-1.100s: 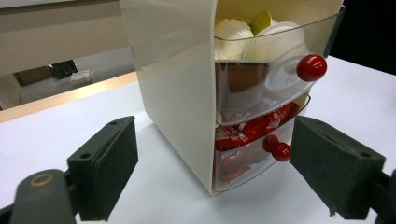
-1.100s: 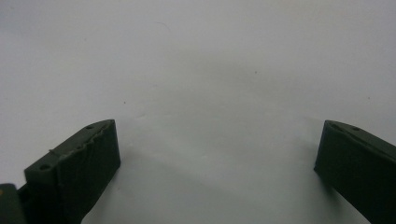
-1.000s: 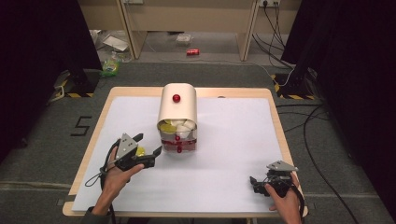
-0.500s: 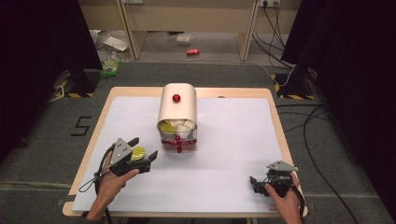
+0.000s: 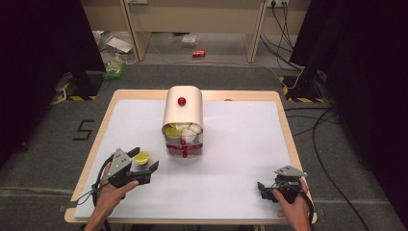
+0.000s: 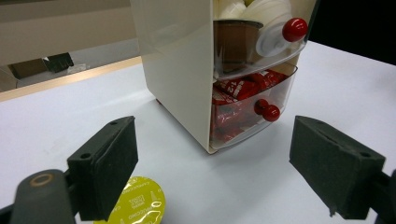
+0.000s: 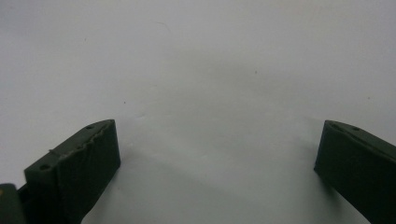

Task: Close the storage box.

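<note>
A cream drawer unit (image 5: pixel 183 115) with a red knob on top stands mid-table. Its clear upper drawer (image 6: pixel 254 44) holds brown and white capsules. The lower drawer (image 6: pixel 247 105) holds red packets. Both drawers have red knobs. A yellow capsule (image 5: pixel 142 157) lies lid-up on the white table, just inside the left jaw of my left gripper (image 5: pixel 145 160). In the left gripper view the capsule (image 6: pixel 138 206) sits low beside that jaw, and the left gripper (image 6: pixel 224 163) is open, facing the drawers. My right gripper (image 5: pixel 265 188) rests open near the front right edge; the right gripper (image 7: pixel 217 158) has nothing between its jaws.
The white table cover (image 5: pixel 240 144) runs wide to the right of and behind the drawer unit. The table's wooden edge (image 5: pixel 96 144) is close to my left hand. On the floor beyond the table lie cables (image 5: pixel 308 115) and litter.
My left gripper has drawn back toward the near edge, away from the drawer unit. The yellow capsule has stayed on the table. My right gripper has not moved.
</note>
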Demonstrator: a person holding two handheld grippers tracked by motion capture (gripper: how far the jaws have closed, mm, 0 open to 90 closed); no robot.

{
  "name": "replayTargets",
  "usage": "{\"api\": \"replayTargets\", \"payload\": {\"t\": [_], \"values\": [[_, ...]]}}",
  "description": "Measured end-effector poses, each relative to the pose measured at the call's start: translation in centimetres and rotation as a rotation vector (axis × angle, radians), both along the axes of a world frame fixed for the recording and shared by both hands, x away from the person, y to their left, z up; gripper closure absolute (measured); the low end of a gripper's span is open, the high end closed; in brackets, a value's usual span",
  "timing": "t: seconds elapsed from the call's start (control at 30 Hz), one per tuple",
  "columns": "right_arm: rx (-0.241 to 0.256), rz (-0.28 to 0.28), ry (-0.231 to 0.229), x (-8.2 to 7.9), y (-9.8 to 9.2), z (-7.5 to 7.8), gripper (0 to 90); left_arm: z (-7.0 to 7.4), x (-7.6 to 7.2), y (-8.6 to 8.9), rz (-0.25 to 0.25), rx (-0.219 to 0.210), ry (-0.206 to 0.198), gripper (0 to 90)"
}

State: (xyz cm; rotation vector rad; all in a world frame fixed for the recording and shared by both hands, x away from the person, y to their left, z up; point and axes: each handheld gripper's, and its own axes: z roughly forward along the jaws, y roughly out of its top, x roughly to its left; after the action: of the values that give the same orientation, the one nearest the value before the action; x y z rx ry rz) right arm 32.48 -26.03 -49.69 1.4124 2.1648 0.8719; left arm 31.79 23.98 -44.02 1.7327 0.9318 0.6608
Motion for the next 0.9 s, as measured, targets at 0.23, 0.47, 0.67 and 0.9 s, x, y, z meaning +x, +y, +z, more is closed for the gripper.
{"api": "replayTargets", "payload": {"t": [0.23, 0.47, 0.67, 0.9], "values": [[0.0, 0.0, 0.0, 0.0, 0.0, 0.0, 0.2, -0.4, -0.5, 0.2, -0.012, 0.003, 0.0, 14.7], [0.0, 0.0, 0.0, 0.0, 0.0, 0.0, 0.2, -1.1, -0.9, 0.2, -0.03, 0.02, -0.006, 14.7], [0.0, 0.0, 0.0, 0.0, 0.0, 0.0, 0.2, -1.7, -1.4, 0.4, -0.043, 0.022, -0.002, 14.7], [0.0, 0.0, 0.0, 0.0, 0.0, 0.0, 0.2, -2.4, -1.7, 0.7, -0.055, 0.022, 0.01, 14.7]]}}
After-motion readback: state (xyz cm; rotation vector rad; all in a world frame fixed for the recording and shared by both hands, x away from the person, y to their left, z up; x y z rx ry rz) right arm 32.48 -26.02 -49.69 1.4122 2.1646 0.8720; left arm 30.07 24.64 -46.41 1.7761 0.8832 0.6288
